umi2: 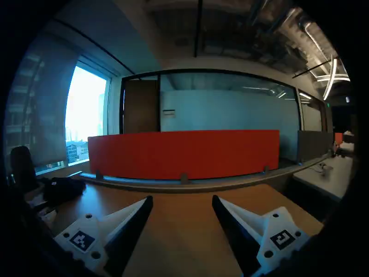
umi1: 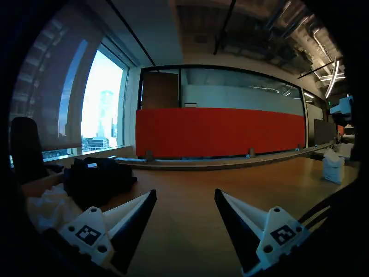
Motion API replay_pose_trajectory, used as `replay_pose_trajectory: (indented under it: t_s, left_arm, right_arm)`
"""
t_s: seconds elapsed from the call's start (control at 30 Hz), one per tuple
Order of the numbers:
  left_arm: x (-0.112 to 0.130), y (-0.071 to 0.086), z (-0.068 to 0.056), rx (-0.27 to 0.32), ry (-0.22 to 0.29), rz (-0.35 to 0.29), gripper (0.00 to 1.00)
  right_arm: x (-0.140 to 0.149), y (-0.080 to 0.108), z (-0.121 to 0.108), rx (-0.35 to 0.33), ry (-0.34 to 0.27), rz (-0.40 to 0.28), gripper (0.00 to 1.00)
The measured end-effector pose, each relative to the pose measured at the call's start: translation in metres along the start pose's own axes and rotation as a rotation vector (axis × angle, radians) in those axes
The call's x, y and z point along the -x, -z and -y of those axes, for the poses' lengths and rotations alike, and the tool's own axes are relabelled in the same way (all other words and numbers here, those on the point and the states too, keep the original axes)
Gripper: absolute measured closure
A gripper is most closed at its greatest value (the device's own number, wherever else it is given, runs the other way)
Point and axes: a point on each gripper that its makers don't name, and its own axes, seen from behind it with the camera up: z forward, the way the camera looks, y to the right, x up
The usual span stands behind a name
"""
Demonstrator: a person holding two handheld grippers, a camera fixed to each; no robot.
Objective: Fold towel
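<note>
Left gripper view: one black heap [umi1: 99, 177], one white heap [umi1: 48, 210]

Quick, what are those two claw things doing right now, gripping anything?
Left gripper: open, holding nothing.
Right gripper: open, holding nothing.

Red divider panel [umi1: 217, 131], tan desk [umi1: 184, 194], black cloth heap [umi1: 99, 177], white cloth [umi1: 48, 207], white-and-black fingers [umi1: 123, 207].
</note>
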Motion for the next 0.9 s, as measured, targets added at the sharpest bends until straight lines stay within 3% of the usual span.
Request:
replay_pose_trajectory:
  t_s: [0.33, 0.6, 0.9]
  left_arm:
    - [0.000, -0.001, 0.000, 0.000, -0.001, 0.002, 0.07]
    - [0.001, -0.001, 0.000, 0.000, 0.000, 0.001, 0.07]
    - [0.002, -0.001, 0.000, 0.000, 0.000, 0.001, 0.07]
  right_arm:
    - [-0.002, 0.000, -0.004, 0.008, 0.003, -0.013, 0.01]
    - [-0.013, 0.001, -0.020, 0.040, 0.027, -0.056, 0.01]
    - [0.000, -0.002, -0.037, 0.060, 0.033, -0.080, 0.01]
